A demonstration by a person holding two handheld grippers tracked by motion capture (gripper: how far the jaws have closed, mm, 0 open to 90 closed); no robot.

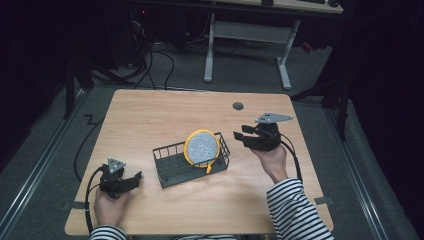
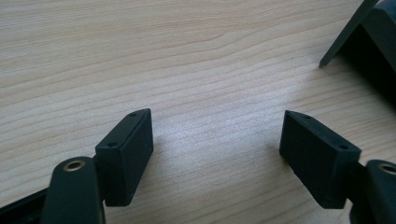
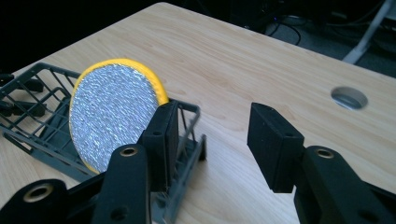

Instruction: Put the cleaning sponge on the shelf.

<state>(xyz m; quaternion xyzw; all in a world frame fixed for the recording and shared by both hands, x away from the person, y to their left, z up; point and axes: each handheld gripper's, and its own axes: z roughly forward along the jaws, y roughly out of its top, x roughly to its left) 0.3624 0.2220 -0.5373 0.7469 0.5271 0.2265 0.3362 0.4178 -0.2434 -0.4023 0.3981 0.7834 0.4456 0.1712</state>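
Note:
A round silver pad with a yellow rim (image 1: 202, 147) (image 3: 112, 116) leans upright against the right end of a dark wire basket (image 1: 172, 170) (image 3: 37, 135) in the middle of the table. My right gripper (image 1: 240, 135) (image 3: 212, 135) hovers just right of the basket, open, with nothing between its fingers. My left gripper (image 1: 136, 176) (image 2: 217, 154) rests low at the table's front left, open over bare wood, a short way left of the basket.
The light wooden table (image 1: 150, 115) has a round cable hole (image 1: 238, 106) (image 3: 349, 97) at the back right. A white-legged desk frame (image 1: 250, 35) and cables lie on the floor beyond. A dark angled part (image 2: 369, 37) shows at the left gripper view's top right.

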